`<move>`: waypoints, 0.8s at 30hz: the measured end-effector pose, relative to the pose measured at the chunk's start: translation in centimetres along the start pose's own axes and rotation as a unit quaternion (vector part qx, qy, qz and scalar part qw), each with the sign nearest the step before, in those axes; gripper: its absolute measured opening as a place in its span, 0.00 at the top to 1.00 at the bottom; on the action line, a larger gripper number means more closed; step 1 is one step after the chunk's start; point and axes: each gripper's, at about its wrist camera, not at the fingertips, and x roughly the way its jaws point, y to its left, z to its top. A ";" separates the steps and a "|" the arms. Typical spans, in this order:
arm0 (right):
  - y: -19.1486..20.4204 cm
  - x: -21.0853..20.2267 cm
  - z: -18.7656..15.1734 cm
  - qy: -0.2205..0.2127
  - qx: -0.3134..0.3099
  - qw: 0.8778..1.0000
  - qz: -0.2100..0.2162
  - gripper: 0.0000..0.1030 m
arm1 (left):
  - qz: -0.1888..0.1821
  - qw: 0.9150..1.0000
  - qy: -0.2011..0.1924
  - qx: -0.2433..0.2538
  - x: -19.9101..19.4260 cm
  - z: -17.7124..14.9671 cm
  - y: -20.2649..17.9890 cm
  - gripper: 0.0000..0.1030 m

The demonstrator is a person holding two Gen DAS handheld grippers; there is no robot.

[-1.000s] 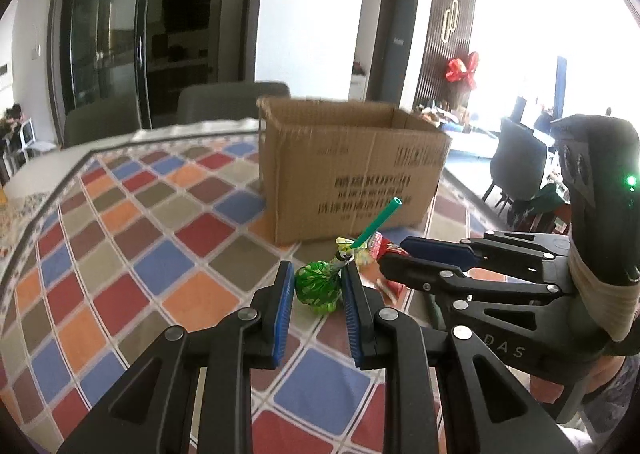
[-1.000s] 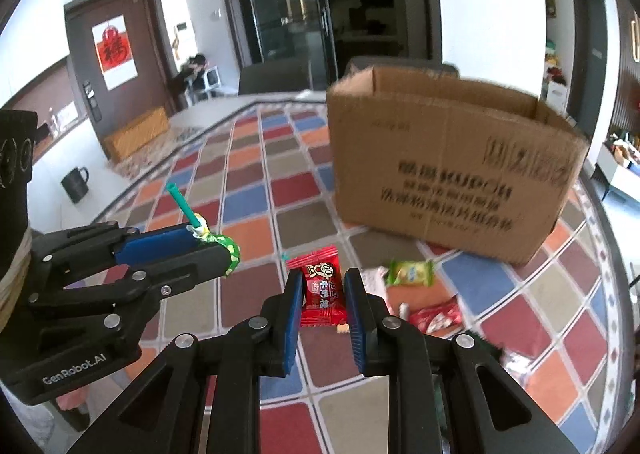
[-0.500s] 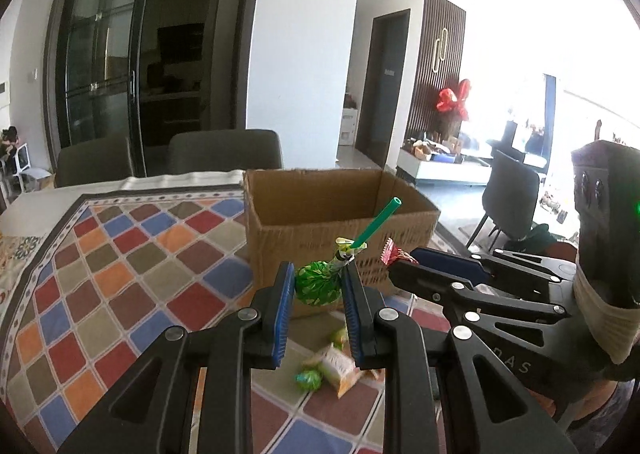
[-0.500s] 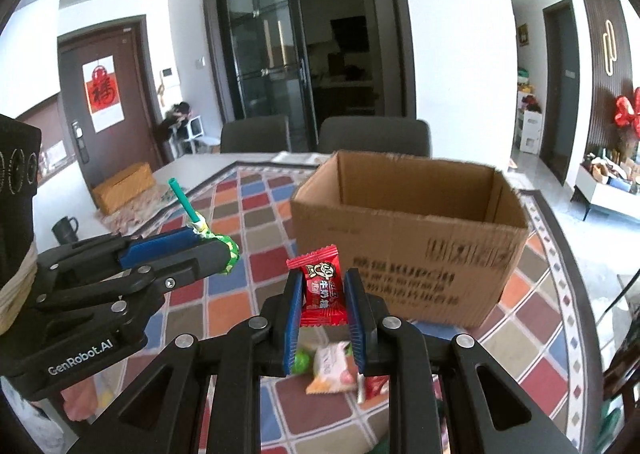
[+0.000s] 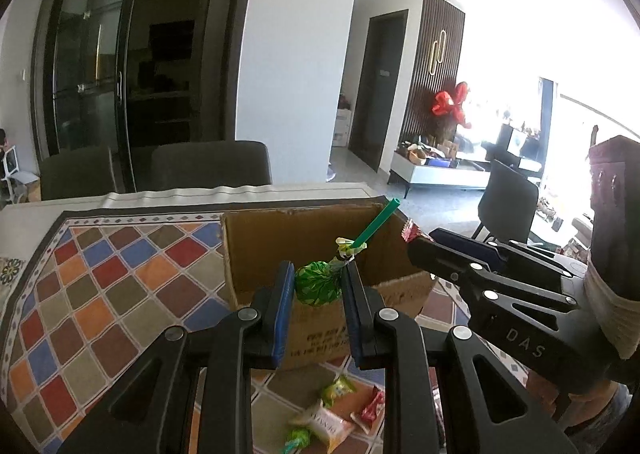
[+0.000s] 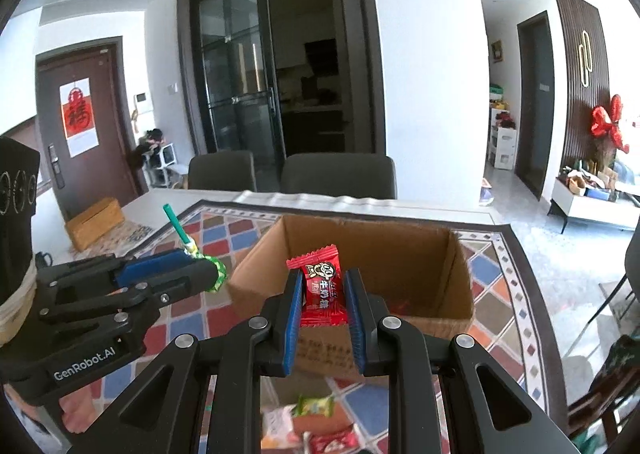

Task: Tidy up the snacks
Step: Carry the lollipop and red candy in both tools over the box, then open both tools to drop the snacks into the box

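Both grippers rose over box (image 6: 360, 250): L gripper (image 5: 316, 286) clamps lollipop (image 5: 318, 288), R gripper (image 6: 323, 290) candy (image 6: 322, 286).

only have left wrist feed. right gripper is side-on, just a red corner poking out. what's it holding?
Observer: A red candy packet, clamped upright between the right gripper fingers, per the right wrist view.
Operator: anything already in the cardboard box? my near wall blocks the floor.
Observer: The right wrist view shows something red low inside the cardboard box; too dim to identify.
Operator: more snacks on the table on your side?
Observer: Yes, a green wrapped candy below the right gripper, blurred.
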 end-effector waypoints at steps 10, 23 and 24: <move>-2.0 3.0 1.9 0.025 0.015 0.999 -0.013 0.78 | -0.003 0.999 0.035 -0.001 4.5 2.7 0.3 0.76; -3.5 4.7 2.4 0.035 0.023 0.997 -0.072 0.59 | 0.048 0.997 0.062 0.013 6.6 3.1 0.0 0.55; -3.5 4.6 2.3 0.036 0.021 0.996 -0.072 0.59 | 0.051 0.997 0.061 0.014 6.3 2.9 -0.2 0.55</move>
